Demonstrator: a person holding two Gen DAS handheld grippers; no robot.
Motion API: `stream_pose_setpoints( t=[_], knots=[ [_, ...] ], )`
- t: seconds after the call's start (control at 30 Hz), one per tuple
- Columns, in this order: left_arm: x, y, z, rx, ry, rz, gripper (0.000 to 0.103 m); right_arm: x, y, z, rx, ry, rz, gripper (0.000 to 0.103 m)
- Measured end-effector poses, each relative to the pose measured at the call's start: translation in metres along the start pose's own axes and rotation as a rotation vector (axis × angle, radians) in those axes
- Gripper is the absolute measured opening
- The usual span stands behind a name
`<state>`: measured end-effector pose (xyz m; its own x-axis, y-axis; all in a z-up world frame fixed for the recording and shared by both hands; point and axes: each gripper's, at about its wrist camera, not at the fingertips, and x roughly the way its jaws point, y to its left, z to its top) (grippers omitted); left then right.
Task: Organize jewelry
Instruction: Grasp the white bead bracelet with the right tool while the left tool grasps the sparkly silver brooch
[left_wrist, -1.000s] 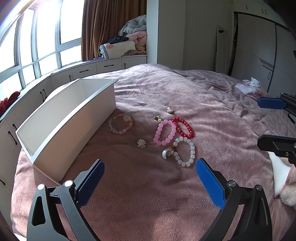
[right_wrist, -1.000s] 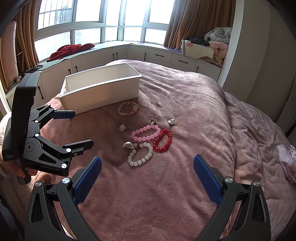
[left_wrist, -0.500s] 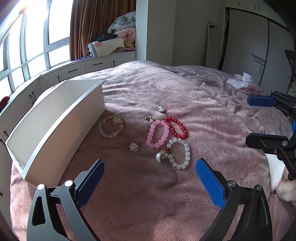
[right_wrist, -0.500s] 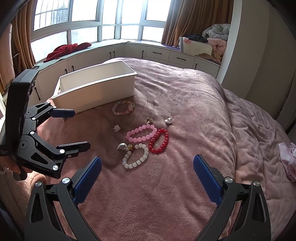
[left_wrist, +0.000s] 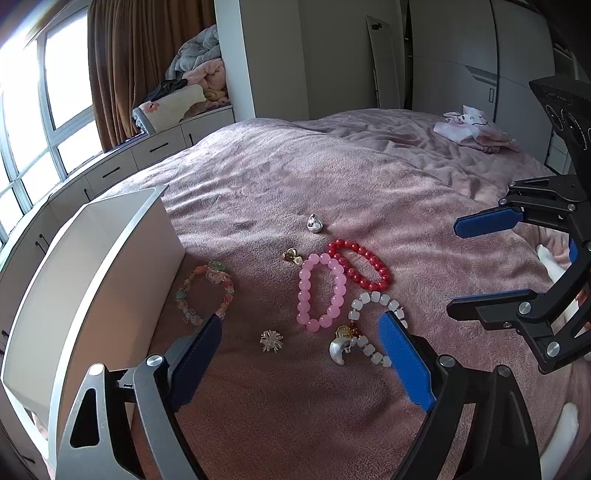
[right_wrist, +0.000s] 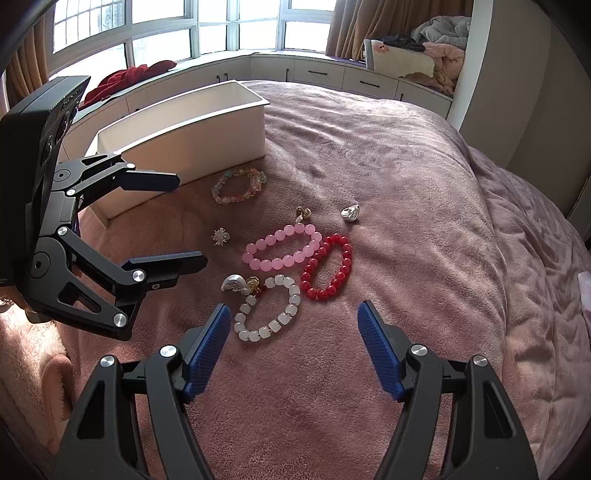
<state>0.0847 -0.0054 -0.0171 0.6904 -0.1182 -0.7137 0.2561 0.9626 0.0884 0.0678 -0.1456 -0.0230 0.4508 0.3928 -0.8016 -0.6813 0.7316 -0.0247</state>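
Several bracelets lie close together on the pink blanket (right_wrist: 406, 184), and this is the main risk: the pink bead bracelet (right_wrist: 282, 248) touches the red bead bracelet (right_wrist: 327, 266), and the white bead bracelet (right_wrist: 267, 308) carries a silver charm (right_wrist: 233, 283), so a closing finger may drag a neighbour or push beads into the soft pile. Both grippers are closing and hold nothing. In the right wrist view, the right gripper (right_wrist: 293, 332) has the white bracelet at centre, just above its left finger. In the left wrist view, the left gripper (left_wrist: 301, 343) frames the small silver snowflake brooch (left_wrist: 271, 340). At upper left stands the white box (right_wrist: 184, 136), apart from the beads.
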Motion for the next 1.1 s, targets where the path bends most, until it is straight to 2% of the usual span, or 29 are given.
stream_pose_setpoints(
  t=[0.03, 0.1, 0.23, 0.3, 0.43, 0.63, 0.67, 0.73, 0.8, 0.83, 1.1],
  knots=[
    [0.006, 0.003, -0.001, -0.003, 0.007, -0.007, 0.081, 0.006, -0.002, 0.000, 0.011, 0.015, 0.012, 0.064],
    [0.019, 0.009, -0.004, -0.010, 0.031, -0.020, 0.074, 0.020, -0.005, 0.000, 0.031, 0.052, 0.031, 0.052],
    [0.043, 0.023, -0.009, -0.035, 0.065, -0.045, 0.061, 0.041, -0.010, -0.002, 0.063, 0.106, 0.063, 0.046],
    [0.054, 0.030, -0.012, -0.059, 0.083, -0.053, 0.054, 0.048, -0.011, -0.002, 0.071, 0.118, 0.073, 0.039],
    [0.070, 0.040, -0.019, -0.090, 0.120, -0.086, 0.041, 0.063, -0.015, -0.004, 0.088, 0.145, 0.078, 0.033],
    [0.082, 0.037, -0.026, -0.038, 0.111, -0.096, 0.027, 0.082, -0.013, -0.007, 0.084, 0.195, 0.069, 0.030],
    [0.083, 0.036, -0.026, -0.030, 0.110, -0.099, 0.024, 0.083, -0.012, -0.006, 0.083, 0.194, 0.069, 0.026],
    [0.082, 0.034, -0.026, -0.019, 0.107, -0.102, 0.024, 0.085, -0.011, -0.005, 0.077, 0.196, 0.077, 0.019],
    [0.080, 0.034, -0.025, -0.020, 0.103, -0.118, 0.024, 0.087, -0.007, -0.003, 0.067, 0.199, 0.094, 0.005],
    [0.080, 0.034, -0.025, -0.020, 0.101, -0.123, 0.024, 0.086, -0.004, -0.003, 0.060, 0.205, 0.103, 0.001],
    [0.055, 0.028, -0.015, -0.008, 0.032, -0.159, 0.023, 0.058, -0.005, 0.006, 0.078, 0.139, 0.124, 0.001]
  ],
)
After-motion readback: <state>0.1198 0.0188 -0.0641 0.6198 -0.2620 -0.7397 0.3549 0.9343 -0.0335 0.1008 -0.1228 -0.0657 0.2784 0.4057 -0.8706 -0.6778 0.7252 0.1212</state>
